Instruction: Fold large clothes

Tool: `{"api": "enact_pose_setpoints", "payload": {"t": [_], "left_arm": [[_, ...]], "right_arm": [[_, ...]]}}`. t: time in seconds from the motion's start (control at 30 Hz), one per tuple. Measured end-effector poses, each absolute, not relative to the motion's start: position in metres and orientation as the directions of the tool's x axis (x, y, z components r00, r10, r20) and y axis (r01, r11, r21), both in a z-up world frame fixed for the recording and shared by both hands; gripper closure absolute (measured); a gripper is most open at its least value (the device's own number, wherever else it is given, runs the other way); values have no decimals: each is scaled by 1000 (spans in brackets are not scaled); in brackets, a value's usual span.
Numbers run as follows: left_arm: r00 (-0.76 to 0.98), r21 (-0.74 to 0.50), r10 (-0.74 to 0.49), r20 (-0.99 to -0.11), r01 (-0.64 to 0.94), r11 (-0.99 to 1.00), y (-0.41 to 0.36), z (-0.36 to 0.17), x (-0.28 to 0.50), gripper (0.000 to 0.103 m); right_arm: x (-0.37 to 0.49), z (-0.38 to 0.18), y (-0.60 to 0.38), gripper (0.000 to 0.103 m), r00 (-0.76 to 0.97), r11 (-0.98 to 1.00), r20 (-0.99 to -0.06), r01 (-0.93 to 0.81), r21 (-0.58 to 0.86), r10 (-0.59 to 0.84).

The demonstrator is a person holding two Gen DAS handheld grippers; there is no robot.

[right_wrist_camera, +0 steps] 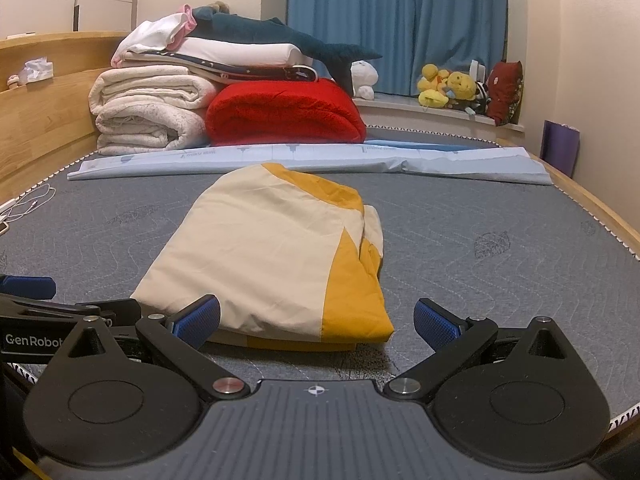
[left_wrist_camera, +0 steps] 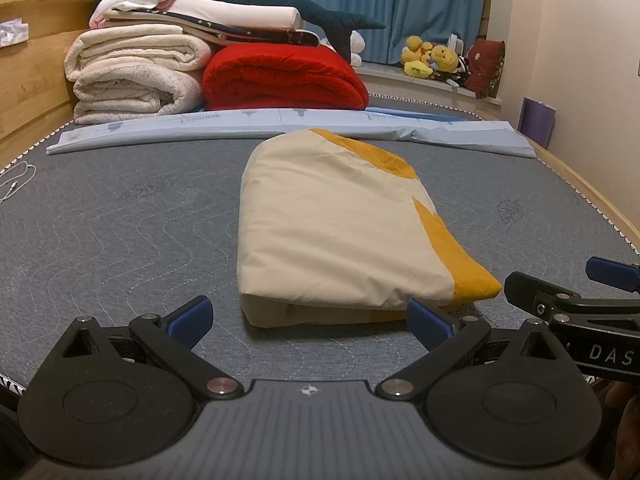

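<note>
A cream and mustard-yellow cloth [left_wrist_camera: 340, 232] lies folded into a thick rectangle on the grey quilted mattress [left_wrist_camera: 120, 220]. It also shows in the right wrist view [right_wrist_camera: 272, 256]. My left gripper [left_wrist_camera: 310, 322] is open and empty, just in front of the cloth's near folded edge. My right gripper [right_wrist_camera: 318, 322] is open and empty, also just in front of the near edge, at its yellow corner. The right gripper shows at the right edge of the left wrist view [left_wrist_camera: 560, 292]. The left gripper shows at the left edge of the right wrist view [right_wrist_camera: 60, 304].
A folded light blue sheet [left_wrist_camera: 280, 128] lies across the mattress behind the cloth. Stacked white blankets [left_wrist_camera: 136, 76], a red blanket [left_wrist_camera: 284, 76] and a plush shark [left_wrist_camera: 280, 0] sit at the far end. A wooden bed frame [left_wrist_camera: 28, 80] runs along the left. A white cable [left_wrist_camera: 16, 184] lies at the left.
</note>
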State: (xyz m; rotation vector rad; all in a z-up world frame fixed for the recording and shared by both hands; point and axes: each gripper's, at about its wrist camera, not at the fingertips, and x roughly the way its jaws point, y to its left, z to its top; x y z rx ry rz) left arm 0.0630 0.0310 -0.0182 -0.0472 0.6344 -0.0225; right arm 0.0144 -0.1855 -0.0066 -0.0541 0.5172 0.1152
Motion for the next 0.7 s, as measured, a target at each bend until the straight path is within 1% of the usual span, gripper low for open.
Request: {"api": "enact_pose_setpoints", "payload": {"t": [0.7], "left_arm": [[805,-52,-35,-592,6,999,31,-18,63,0]], "right_arm": [[14,-6,-187,1,861,992,-498,-125,-20,98]]}}
